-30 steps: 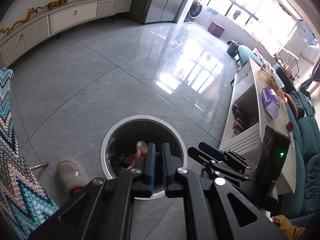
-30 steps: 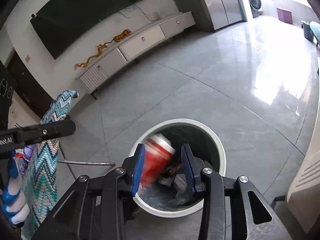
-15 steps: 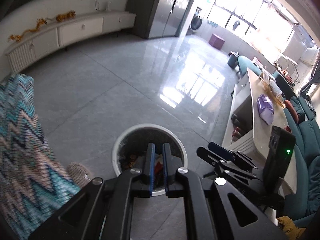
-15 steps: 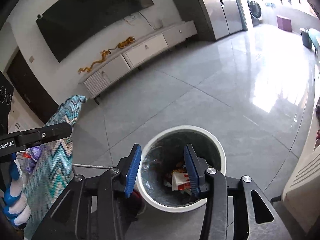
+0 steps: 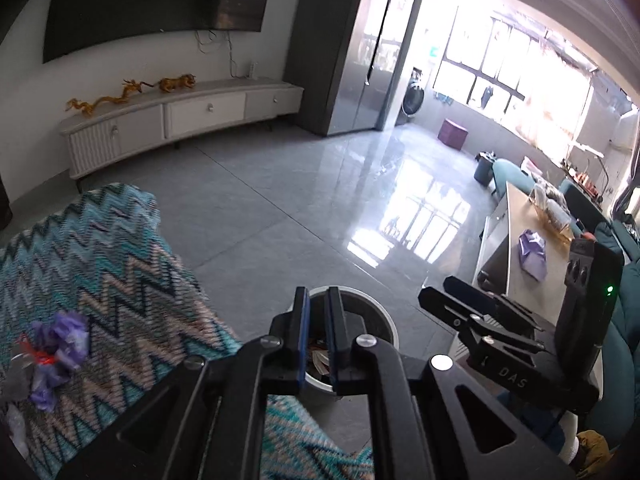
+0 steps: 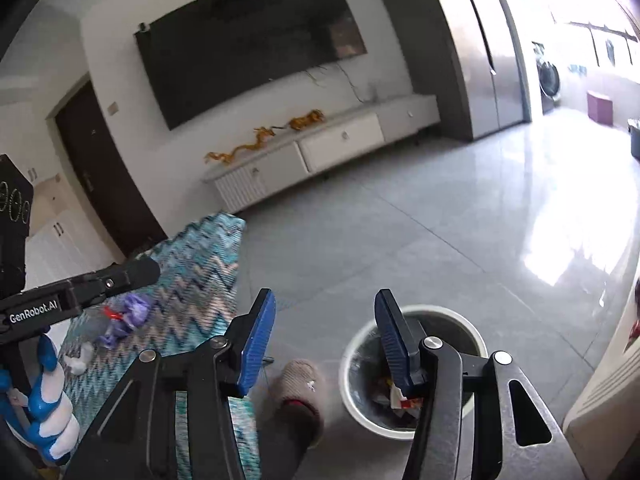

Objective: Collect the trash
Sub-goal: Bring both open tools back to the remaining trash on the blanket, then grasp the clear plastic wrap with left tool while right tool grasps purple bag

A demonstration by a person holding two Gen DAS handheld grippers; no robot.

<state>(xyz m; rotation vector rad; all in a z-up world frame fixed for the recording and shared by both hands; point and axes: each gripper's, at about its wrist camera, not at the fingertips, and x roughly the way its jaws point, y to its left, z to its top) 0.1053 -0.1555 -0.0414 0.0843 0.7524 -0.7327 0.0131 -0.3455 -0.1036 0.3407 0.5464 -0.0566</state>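
Observation:
A white round trash bin (image 6: 478, 340) with a dark liner stands on the grey floor and holds red and white litter; it also shows in the left wrist view (image 5: 384, 320). Crumpled purple plastic with a red scrap (image 5: 60, 344) lies on a zigzag teal cloth (image 5: 120, 264); it also shows in the right wrist view (image 6: 130, 314) on the cloth (image 6: 200, 280). My left gripper (image 5: 316, 320) is empty, its jaws nearly together, above the bin and right of the cloth. My right gripper (image 6: 324, 336) is open and empty, between cloth and bin.
A slippered foot (image 6: 300, 384) stands between the cloth and the bin. A long white TV cabinet (image 5: 180, 120) lines the far wall. A low table (image 5: 524, 248) with a purple bag and a teal sofa (image 5: 624, 280) are at the right.
The red cup dropped from my right gripper into the bin, and the gripper opened wider. Both grippers rose and swung left, bringing the cloth with the purple trash into view.

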